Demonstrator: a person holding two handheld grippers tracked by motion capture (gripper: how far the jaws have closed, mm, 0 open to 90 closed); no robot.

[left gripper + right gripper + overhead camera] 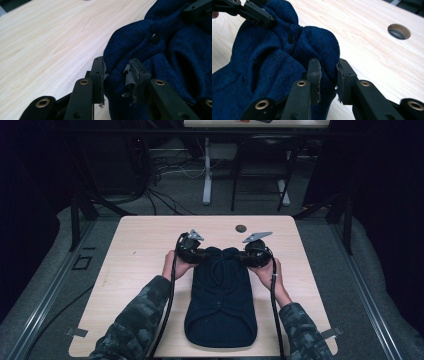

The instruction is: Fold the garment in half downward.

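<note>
High view shows a dark navy knitted garment (220, 295) lying lengthwise on the pale wooden tabletop (140, 245), its far end bunched between the left tool (196, 253) and the right tool (249, 256). Each tool's jaws are clamped on a fold of knit at that end, a small black button (155, 38) between them. This looks like a fold or lift beginning; next, both tools should rise together.

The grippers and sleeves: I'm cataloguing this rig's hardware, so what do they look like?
Both the left gripper and the right gripper are black, each topped by a grey three-cornered plate and trailing a black cable. Up close, the fingers are black bars with brass-ringed holes and frayed grey pads. The person wears camouflage-patterned sleeves in grey and dark tones.
</note>
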